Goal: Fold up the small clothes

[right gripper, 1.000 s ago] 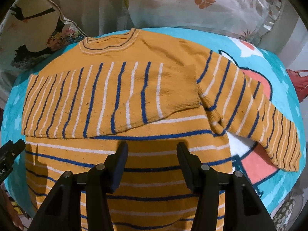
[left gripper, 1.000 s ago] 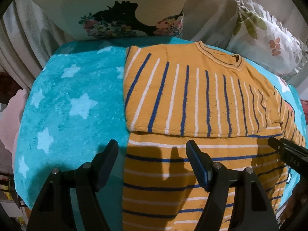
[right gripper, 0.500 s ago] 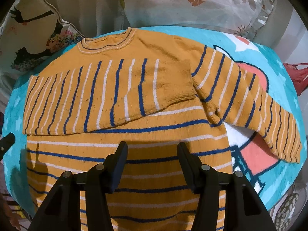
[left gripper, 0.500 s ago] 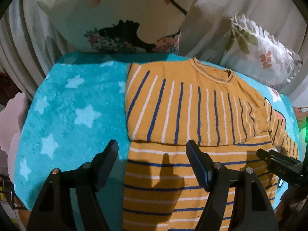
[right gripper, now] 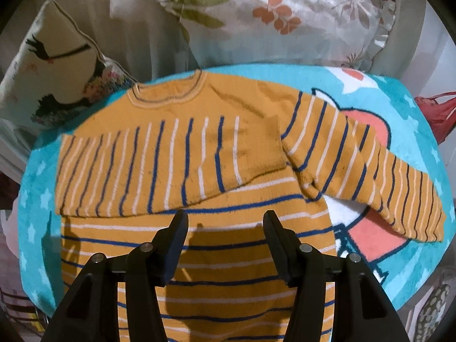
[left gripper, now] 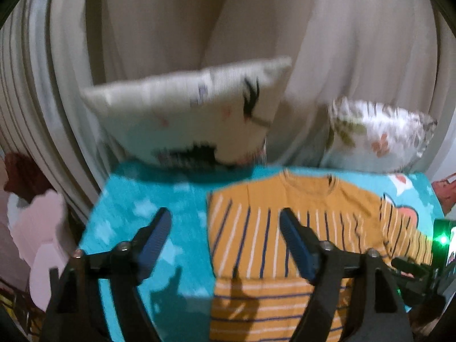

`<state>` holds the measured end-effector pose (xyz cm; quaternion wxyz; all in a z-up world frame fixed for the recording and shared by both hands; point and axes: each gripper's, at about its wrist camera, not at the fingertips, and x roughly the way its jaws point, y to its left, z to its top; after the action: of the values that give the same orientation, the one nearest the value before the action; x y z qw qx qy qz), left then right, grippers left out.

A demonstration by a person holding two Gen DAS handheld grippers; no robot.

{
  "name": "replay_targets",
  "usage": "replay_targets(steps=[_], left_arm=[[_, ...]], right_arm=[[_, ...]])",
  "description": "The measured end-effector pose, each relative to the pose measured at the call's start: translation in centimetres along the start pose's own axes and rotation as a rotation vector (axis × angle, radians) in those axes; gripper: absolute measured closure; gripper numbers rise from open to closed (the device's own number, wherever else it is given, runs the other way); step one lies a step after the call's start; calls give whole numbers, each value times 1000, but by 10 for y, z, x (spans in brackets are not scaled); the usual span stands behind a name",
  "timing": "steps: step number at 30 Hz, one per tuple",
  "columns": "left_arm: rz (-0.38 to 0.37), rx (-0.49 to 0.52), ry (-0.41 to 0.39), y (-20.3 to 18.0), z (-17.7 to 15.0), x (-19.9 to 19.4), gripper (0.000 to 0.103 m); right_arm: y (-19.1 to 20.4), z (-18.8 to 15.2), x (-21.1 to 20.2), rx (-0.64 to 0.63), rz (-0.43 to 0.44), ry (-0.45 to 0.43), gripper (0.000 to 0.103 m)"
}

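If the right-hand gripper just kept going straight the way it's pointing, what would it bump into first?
Most likely the orange striped sweater. The right gripper is open and empty, aimed over the sweater's body toward the sleeve folded across it. How high it hangs above the cloth is hard to judge.

The sweater (right gripper: 199, 199) lies flat on the blanket (right gripper: 399, 131). Behind the sweater two pillows (right gripper: 285, 20) lean against a curtain (left gripper: 171, 28); one sleeve (right gripper: 364, 176) stretches to the sweater's right.
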<state>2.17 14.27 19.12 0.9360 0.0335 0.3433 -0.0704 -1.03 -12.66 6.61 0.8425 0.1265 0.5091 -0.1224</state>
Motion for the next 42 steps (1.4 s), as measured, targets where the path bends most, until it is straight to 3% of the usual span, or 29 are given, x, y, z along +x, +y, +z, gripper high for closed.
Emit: replay_targets(steps=[5,15,17,21,27,31,37,42], left_arm=[[1,38,-51,-5,10,-21,20],[-6,54,-20,-29,0,-36,20],[1,53,-11,-37,-2,-40,20],[20,63,5,-58,-6,-44,20],[20,64,49,-91,-15,-41,20],[19,81,80,-118,-22,-35,20],[-8,126,99,-163,-28,-34,20],[-28,137,124,-187,-34,-33,20]], right_arm=[[-8,0,-15,22,-6,-43,39],[-74,-18,-19,142,-39,-26,36],[-102,-24,-8,189,-32,11,34],[-181,-45,11,410,5,80,34],[-273,-69,4,562,8,37,34],[-324,-86,3,664,71,-2,34],[-362,-93,-3,703,124,-45,34],[-384,-76,1,738,155,-83,34]])
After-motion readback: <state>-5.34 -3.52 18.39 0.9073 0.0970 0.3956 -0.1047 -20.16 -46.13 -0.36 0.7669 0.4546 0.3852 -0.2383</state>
